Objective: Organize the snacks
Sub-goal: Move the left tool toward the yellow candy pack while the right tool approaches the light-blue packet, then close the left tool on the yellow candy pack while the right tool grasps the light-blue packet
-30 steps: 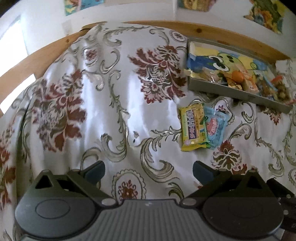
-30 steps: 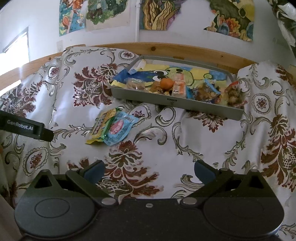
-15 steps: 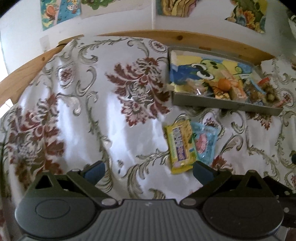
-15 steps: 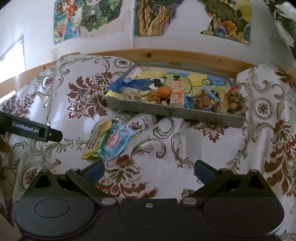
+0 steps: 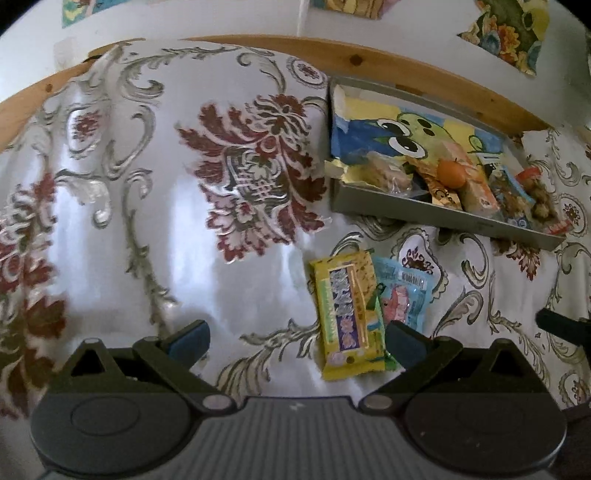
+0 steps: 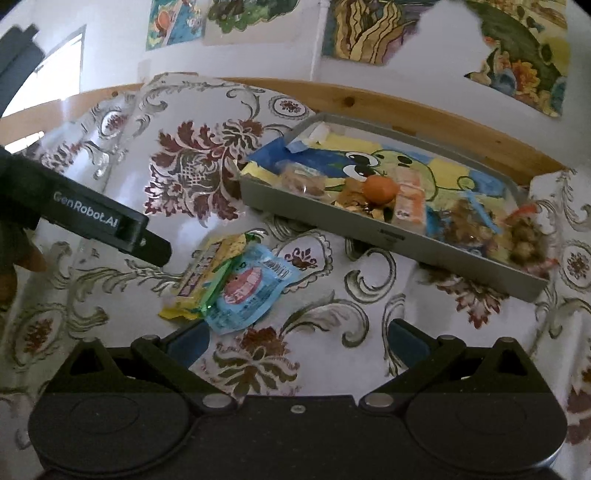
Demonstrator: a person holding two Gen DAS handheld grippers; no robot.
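A yellow snack pack (image 5: 345,314) (image 6: 207,275) lies on the flowered cloth, with a light blue pack (image 5: 404,295) (image 6: 251,291) partly overlapping its right side and a thin green wrapper between them. Behind them stands a grey tray (image 5: 436,216) (image 6: 391,236) lined with a cartoon drawing and holding several snacks and an orange ball (image 5: 450,173) (image 6: 380,188). My left gripper (image 5: 297,339) is open, its right finger just beside the yellow pack. My right gripper (image 6: 297,341) is open too, its left finger near the blue pack. The left gripper's body (image 6: 96,221) shows at the left of the right wrist view.
The flowered cloth (image 5: 147,221) covers the surface, with a wooden edge (image 5: 369,62) and a white wall with paper pictures (image 6: 369,33) behind. A bright window (image 6: 55,70) is at the far left. The cloth bulges at the right of the tray (image 6: 569,221).
Both grippers have come closer to the two packs. In the left wrist view the packs slid down and left toward the right finger. Both stay open.
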